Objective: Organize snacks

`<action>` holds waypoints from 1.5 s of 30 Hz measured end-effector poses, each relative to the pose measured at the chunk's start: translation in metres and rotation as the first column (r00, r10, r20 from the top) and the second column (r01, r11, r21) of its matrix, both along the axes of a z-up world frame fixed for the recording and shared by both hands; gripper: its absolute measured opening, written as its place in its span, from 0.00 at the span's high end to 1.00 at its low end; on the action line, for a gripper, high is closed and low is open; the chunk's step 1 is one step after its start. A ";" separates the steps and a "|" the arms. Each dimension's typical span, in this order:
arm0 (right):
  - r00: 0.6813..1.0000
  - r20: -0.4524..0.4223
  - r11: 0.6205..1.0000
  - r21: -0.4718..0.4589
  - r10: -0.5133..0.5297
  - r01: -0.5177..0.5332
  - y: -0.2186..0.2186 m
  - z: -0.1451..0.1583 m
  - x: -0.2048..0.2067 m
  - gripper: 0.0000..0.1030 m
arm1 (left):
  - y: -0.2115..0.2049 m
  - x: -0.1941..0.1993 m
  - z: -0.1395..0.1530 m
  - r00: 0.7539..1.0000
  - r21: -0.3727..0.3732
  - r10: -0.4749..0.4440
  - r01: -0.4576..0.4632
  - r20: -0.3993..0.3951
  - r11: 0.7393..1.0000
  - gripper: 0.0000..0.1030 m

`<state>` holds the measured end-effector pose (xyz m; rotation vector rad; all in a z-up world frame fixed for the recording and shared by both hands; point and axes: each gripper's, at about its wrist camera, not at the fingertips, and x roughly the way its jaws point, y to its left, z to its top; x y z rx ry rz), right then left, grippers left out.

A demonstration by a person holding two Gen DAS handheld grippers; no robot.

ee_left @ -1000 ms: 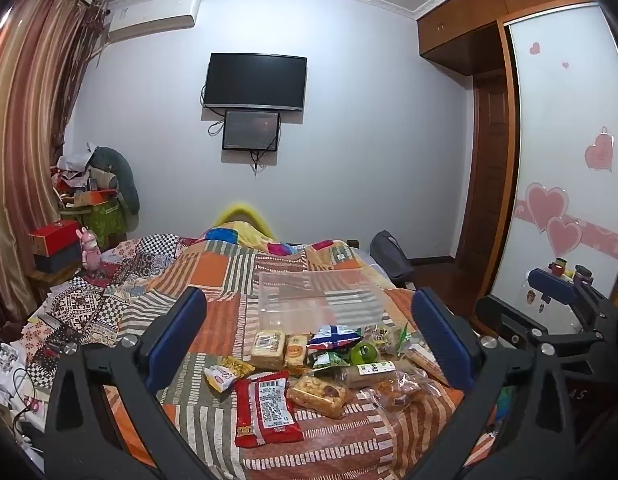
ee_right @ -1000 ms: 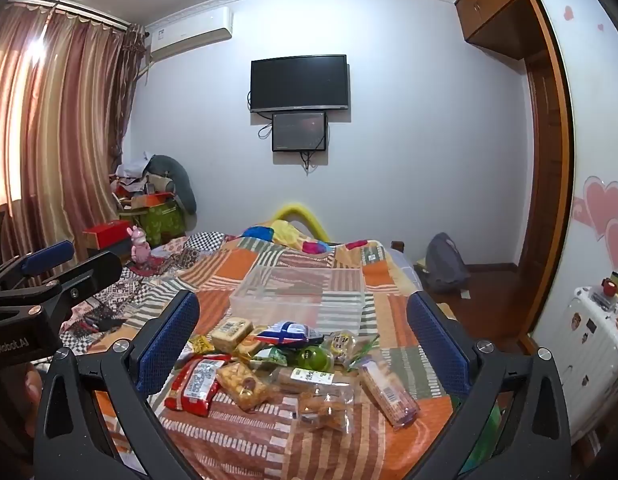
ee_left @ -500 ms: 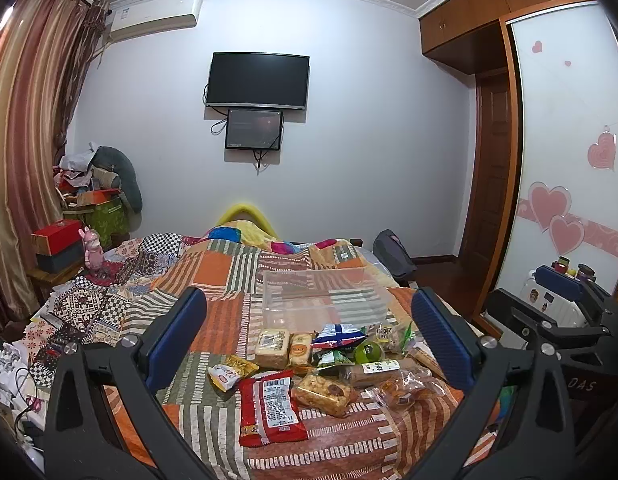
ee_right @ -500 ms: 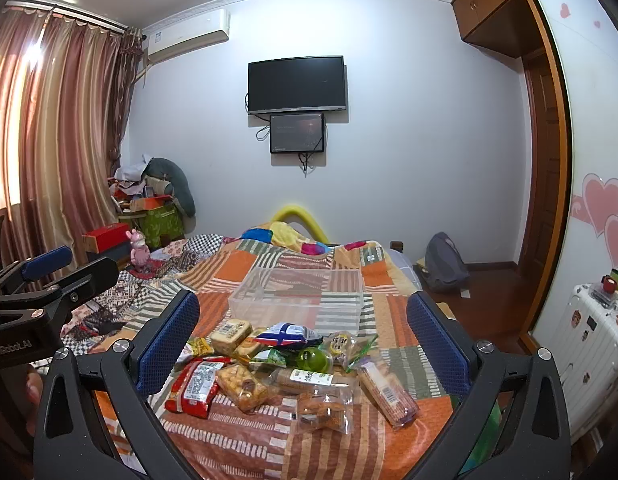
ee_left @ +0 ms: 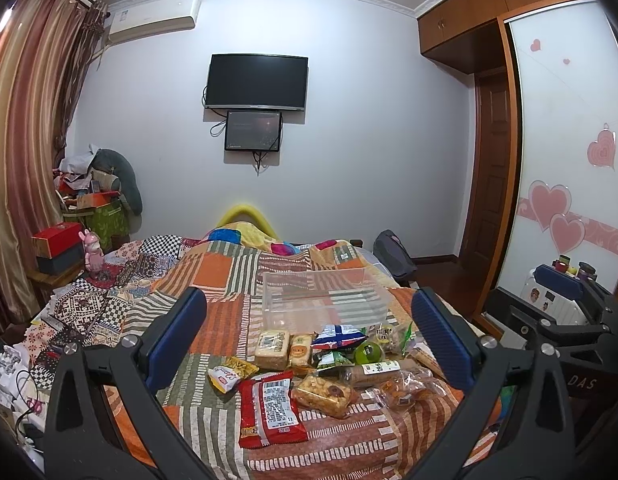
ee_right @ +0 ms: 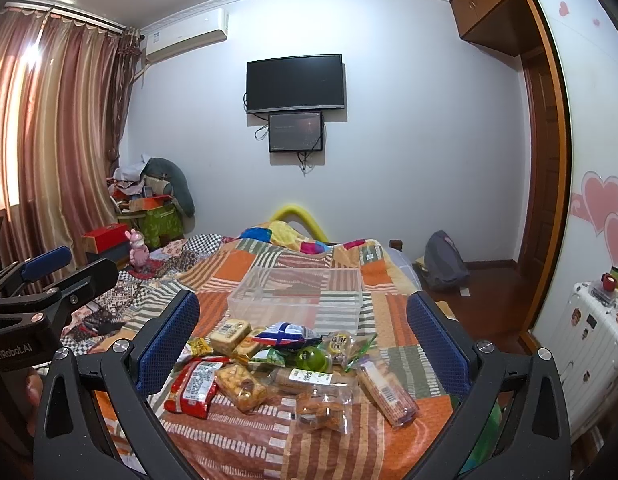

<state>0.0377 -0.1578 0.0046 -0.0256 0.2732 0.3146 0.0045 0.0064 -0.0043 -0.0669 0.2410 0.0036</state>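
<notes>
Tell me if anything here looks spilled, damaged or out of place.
Nothing looks spilled or torn. The snack packets lie in a loose heap on the patchwork quilt, all outside the empty clear plastic bin behind them.

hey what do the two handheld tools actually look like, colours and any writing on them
Both match: the left tool and right tool have black angular frames with silver screws and blue textured finger pads. The left tool's body shows white "GenRobot.AI" lettering in the right wrist view.

wall-mounted tv (ee_left: 256,81), air conditioner (ee_right: 185,35), striped curtains (ee_right: 57,128), patchwork quilt (ee_left: 221,276), white suitcase (ee_right: 589,344)
</notes>
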 end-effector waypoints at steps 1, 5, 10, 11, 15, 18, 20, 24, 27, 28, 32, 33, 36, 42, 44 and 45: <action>1.000 -0.001 1.000 0.001 0.000 0.000 0.000 0.000 0.000 0.00 | 0.000 0.000 0.000 1.000 0.000 0.000 0.000 0.000 1.000 0.00; 1.000 -0.005 1.000 0.005 0.000 0.000 -0.002 0.000 0.002 0.00 | -0.001 0.000 -0.001 1.000 0.002 -0.001 0.001 0.001 1.000 0.00; 1.000 -0.008 1.000 0.007 0.000 0.000 -0.002 0.000 0.002 0.00 | -0.001 -0.001 0.000 1.000 0.005 0.000 0.000 0.004 1.000 0.00; 1.000 -0.008 1.000 0.007 0.000 0.000 -0.002 0.000 0.002 0.00 | -0.001 -0.001 0.000 1.000 0.005 0.000 0.000 0.004 1.000 0.00; 1.000 -0.007 1.000 0.008 -0.001 0.001 -0.002 0.000 0.002 0.00 | -0.001 -0.001 0.001 1.000 0.005 0.000 0.000 0.004 1.000 0.00; 1.000 -0.008 1.000 0.007 0.000 0.000 -0.002 -0.001 0.002 0.00 | -0.001 -0.001 0.001 1.000 0.005 0.000 0.000 0.004 1.000 0.00; 1.000 -0.007 1.000 0.007 0.000 0.000 -0.002 -0.001 0.002 0.00 | -0.001 -0.001 0.000 1.000 0.004 0.000 0.000 0.005 1.000 0.00; 1.000 -0.009 1.000 0.007 0.002 -0.002 -0.002 -0.001 0.002 0.00 | -0.001 -0.002 0.001 1.000 0.008 0.000 0.000 0.006 1.000 0.00; 1.000 -0.009 1.000 0.007 0.002 -0.002 -0.003 -0.001 0.002 0.00 | -0.001 -0.003 0.002 1.000 0.010 0.000 -0.001 0.007 1.000 0.00; 1.000 -0.010 1.000 0.008 0.002 -0.002 -0.003 -0.001 0.002 0.00 | -0.001 -0.003 0.002 1.000 0.010 0.001 -0.001 0.007 1.000 0.00; 1.000 -0.010 1.000 0.008 0.004 -0.004 -0.003 -0.002 0.002 0.00 | -0.001 -0.002 0.002 1.000 0.011 0.001 -0.001 0.007 1.000 0.00; 1.000 -0.010 1.000 0.008 0.004 -0.004 -0.003 -0.002 0.002 0.00 | -0.001 -0.002 0.002 1.000 0.010 0.001 -0.001 0.007 1.000 0.00; 1.000 -0.008 1.000 0.006 0.002 -0.002 -0.002 -0.002 0.002 0.00 | -0.002 -0.003 0.002 1.000 0.008 -0.002 0.002 0.009 1.000 0.00; 1.000 -0.009 1.000 0.014 0.001 -0.001 -0.003 -0.002 0.003 0.00 | -0.003 -0.003 0.001 1.000 0.014 0.004 -0.004 0.014 1.000 0.00; 1.000 -0.013 1.000 0.015 0.007 -0.006 -0.004 -0.002 0.005 0.00 | -0.003 -0.002 0.000 1.000 0.018 0.001 -0.001 0.010 1.000 0.00; 1.000 -0.014 1.000 0.015 0.008 -0.007 -0.003 -0.003 0.005 0.00 | -0.003 -0.001 -0.001 1.000 0.017 -0.004 0.004 0.006 1.000 0.00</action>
